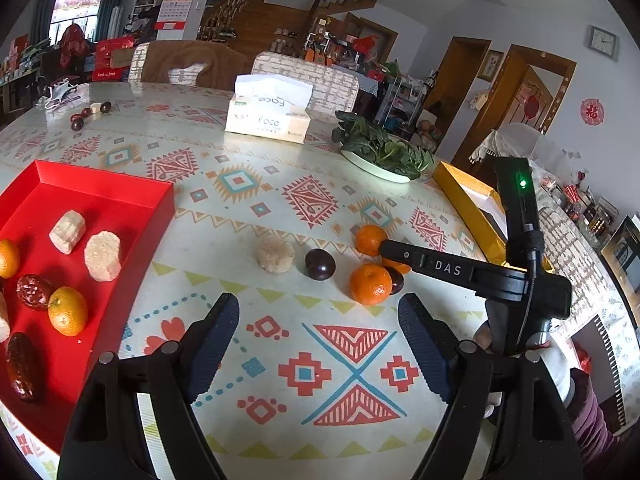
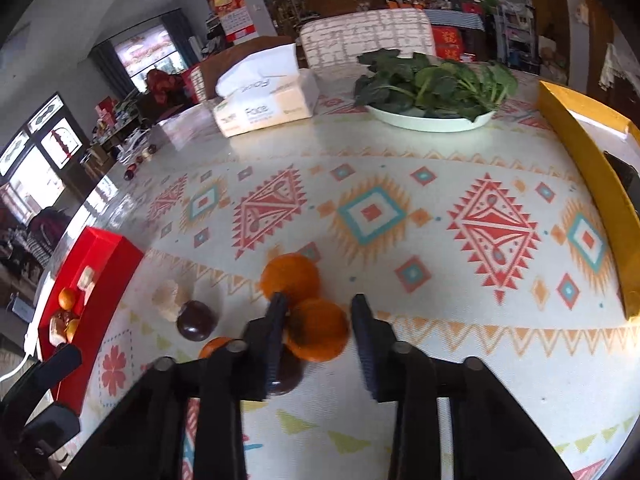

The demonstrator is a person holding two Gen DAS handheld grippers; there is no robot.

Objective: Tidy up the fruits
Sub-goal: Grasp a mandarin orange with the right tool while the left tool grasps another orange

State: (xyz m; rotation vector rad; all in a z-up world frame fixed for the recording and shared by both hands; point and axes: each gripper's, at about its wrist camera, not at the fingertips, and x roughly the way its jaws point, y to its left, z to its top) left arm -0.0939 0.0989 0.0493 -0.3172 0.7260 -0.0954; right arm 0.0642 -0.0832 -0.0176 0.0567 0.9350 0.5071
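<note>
Left hand-held gripper (image 1: 318, 340): spread wide at the bottom of the left wrist view, nothing between its fingers, hanging over bare patterned tabletop (image 1: 248, 168).
Right hand-held gripper (image 2: 320, 320): low centre of the right wrist view; a tangerine (image 2: 318, 330) sits between its fingers. The left finger touches the fruit; a narrow gap shows at the right finger, so a firm pinch cannot be confirmed.
Second tangerine (image 2: 290, 276): just beyond the first, touching it, toward the middle of the frame.
Dark plum (image 2: 196, 320): left of the right gripper, on the tabletop, beside a pale rice cake (image 2: 170, 298).
Another dark plum (image 2: 286, 376): partly hidden under the right gripper's left finger.
Loose group, left wrist view: rice cake (image 1: 275, 254), plum (image 1: 320, 264) and tangerines (image 1: 370, 284) in the middle of the frame.
Red tray (image 1: 132, 216): left edge of the left wrist view, holding rice cakes, tangerines and red dates.
Tissue box (image 1: 268, 118): upper centre.
Plate of greens (image 1: 384, 152): right of the tissue box.
Yellow box (image 2: 580, 152): right edge of the right wrist view.
</note>
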